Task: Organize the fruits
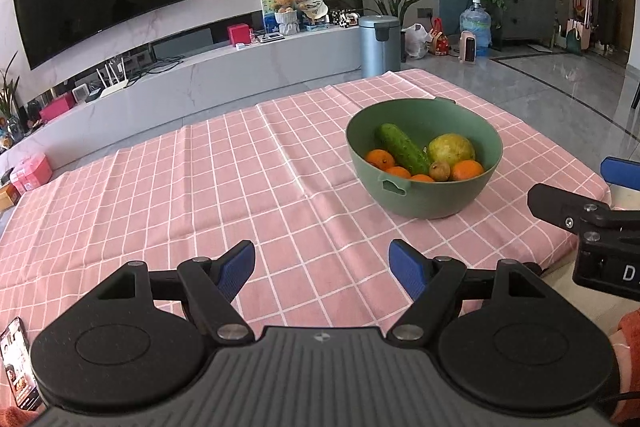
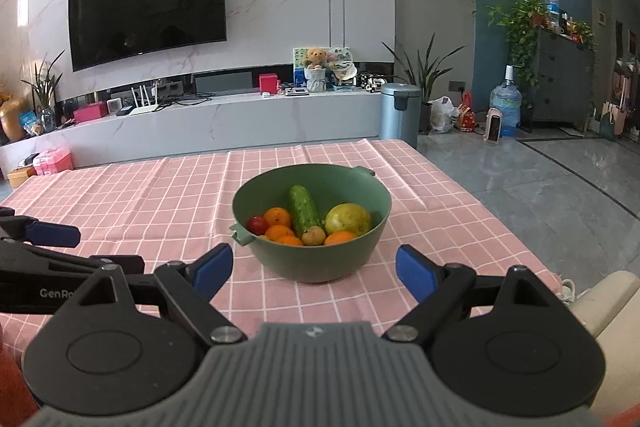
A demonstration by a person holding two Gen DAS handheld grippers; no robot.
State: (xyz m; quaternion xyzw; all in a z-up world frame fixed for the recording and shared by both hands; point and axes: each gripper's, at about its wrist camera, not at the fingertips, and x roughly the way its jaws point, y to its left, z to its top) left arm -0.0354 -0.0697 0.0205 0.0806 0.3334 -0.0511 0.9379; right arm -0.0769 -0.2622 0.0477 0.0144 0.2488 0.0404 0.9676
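In the left wrist view I see my left gripper [image 1: 322, 267] at the bottom centre, jaws spread wide with nothing between them, over bare pink checked tablecloth [image 1: 180, 195]. The green bowl [image 1: 424, 201] sits right of centre, holding a cucumber [image 1: 402, 149], oranges [image 1: 466, 169] and a yellow-green fruit [image 1: 452, 148]. Cloth runs open to the left; its right edge drops off near the bowl, where the right gripper [image 1: 576, 195] pokes in. A phone [image 1: 18, 367] lies at the lower left. In the right wrist view my right gripper [image 2: 314, 271] is wide open and empty, with the bowl [image 2: 312, 259] just beyond its fingertips, centred. A red tomato [image 2: 257, 224] shows at the bowl's left. The table's far edge lies behind the bowl, floor to the right.
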